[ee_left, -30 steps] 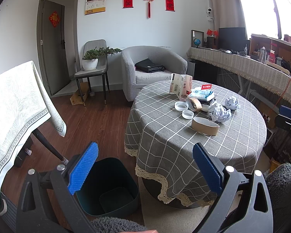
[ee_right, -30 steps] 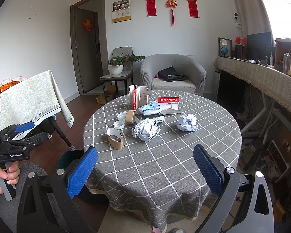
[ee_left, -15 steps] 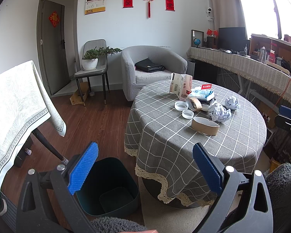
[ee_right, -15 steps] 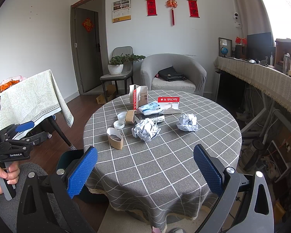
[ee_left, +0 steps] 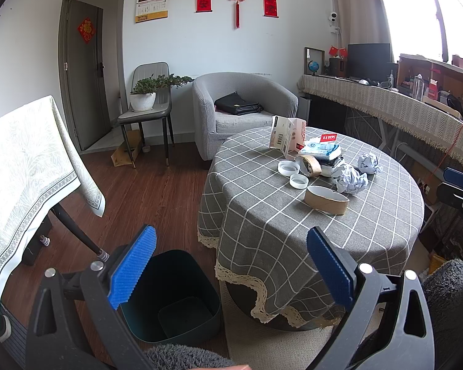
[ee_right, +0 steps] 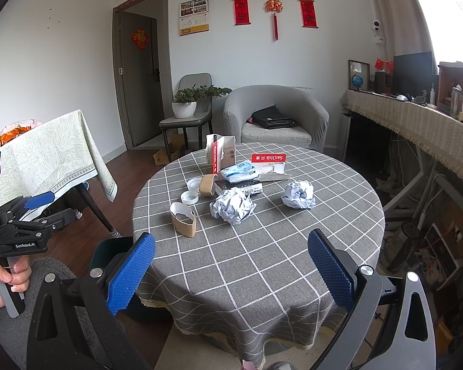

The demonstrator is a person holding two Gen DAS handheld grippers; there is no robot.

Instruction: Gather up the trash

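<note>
Status: nothing collected, as far as can be seen. The dark green plastic bin [ee_left: 173, 296] on the floor shows a bare bottom, just beside the near-left edge of the round table with grey checked cloth [ee_right: 262, 265].

All trash sits on that table, past its centre:
- two crumpled white paper balls [ee_right: 233, 205], [ee_right: 298, 194];
- flattened brown cardboard tape core [ee_right: 183, 219], nearest the edge;
- second cardboard core [ee_right: 207, 185], with two white plastic lids [ee_right: 189, 198] beside it;
- torn cartons and wrappers [ee_right: 247, 169] behind.

Left gripper [ee_left: 231, 265]: blue pads spread wide, nothing held, above the bin. Right gripper [ee_right: 231, 269]: spread wide, nothing held, short of the table edge.

Judgement: the whole job remains; the nearest core looks the easiest first pick.
</note>
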